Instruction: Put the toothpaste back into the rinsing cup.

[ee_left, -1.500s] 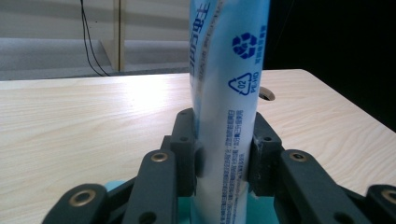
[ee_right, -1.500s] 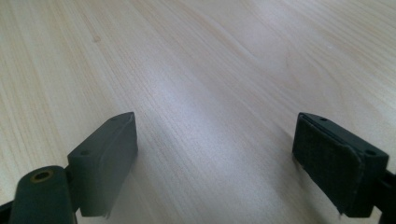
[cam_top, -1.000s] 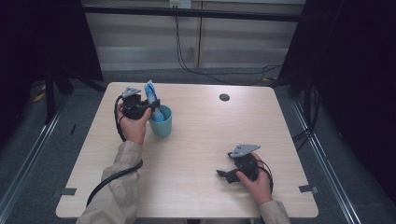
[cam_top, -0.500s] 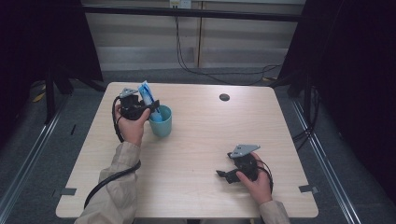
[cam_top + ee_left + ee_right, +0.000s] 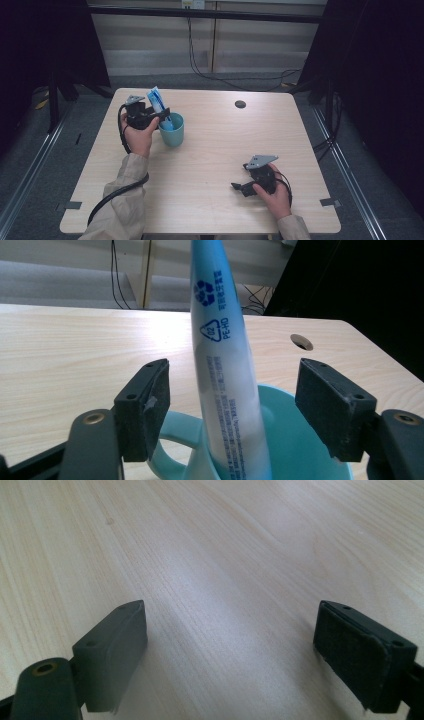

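The toothpaste tube [image 5: 225, 370] stands tilted in the teal mug [image 5: 172, 132], its lower end inside the mug and its upper part leaning out over the rim. The mug sits on the left half of the wooden surface [image 5: 215, 150]. The left gripper [image 5: 159, 116] is at the tube, and its jaws have just been opening: in the left gripper view the tube stands between the two pads [image 5: 150, 405] with a gap on each side, so neither presses on it. The right gripper [image 5: 239, 188] rests low over the bare surface near the front right, well apart from the mug, its jaws spread wide with nothing between them. A small dark hole [image 5: 240, 104] marks the far side of the surface.
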Action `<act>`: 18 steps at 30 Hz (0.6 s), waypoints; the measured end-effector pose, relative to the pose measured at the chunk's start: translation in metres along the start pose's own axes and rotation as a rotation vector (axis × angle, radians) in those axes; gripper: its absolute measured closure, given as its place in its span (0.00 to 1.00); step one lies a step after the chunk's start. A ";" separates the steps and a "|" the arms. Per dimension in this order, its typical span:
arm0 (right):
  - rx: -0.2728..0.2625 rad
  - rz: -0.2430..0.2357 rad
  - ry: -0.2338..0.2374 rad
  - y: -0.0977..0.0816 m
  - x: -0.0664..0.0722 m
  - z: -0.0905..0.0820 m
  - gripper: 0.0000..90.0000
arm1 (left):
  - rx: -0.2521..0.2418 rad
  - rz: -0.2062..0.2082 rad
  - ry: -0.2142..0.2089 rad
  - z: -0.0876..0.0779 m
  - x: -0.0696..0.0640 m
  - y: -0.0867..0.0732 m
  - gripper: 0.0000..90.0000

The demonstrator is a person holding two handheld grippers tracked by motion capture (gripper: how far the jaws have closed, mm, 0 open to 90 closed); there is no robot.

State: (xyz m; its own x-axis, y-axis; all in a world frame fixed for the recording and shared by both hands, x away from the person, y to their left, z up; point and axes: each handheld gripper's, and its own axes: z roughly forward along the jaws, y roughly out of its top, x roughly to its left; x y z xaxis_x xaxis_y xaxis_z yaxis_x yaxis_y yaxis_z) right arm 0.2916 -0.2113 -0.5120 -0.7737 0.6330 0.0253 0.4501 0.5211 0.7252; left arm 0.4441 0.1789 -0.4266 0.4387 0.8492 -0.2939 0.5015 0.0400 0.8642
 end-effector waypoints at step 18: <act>0.000 0.000 0.001 0.000 0.000 0.000 0.15 | 0.003 -0.005 -0.002 -0.012 0.007 -0.004 0.27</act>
State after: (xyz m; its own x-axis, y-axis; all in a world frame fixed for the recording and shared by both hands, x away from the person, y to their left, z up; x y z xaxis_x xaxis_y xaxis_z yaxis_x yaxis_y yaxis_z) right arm 0.2916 -0.2113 -0.5121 -0.7742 0.6324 0.0261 0.4502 0.5211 0.7251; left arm 0.4361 0.1910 -0.4270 0.4373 0.8482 -0.2990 0.5058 0.0430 0.8616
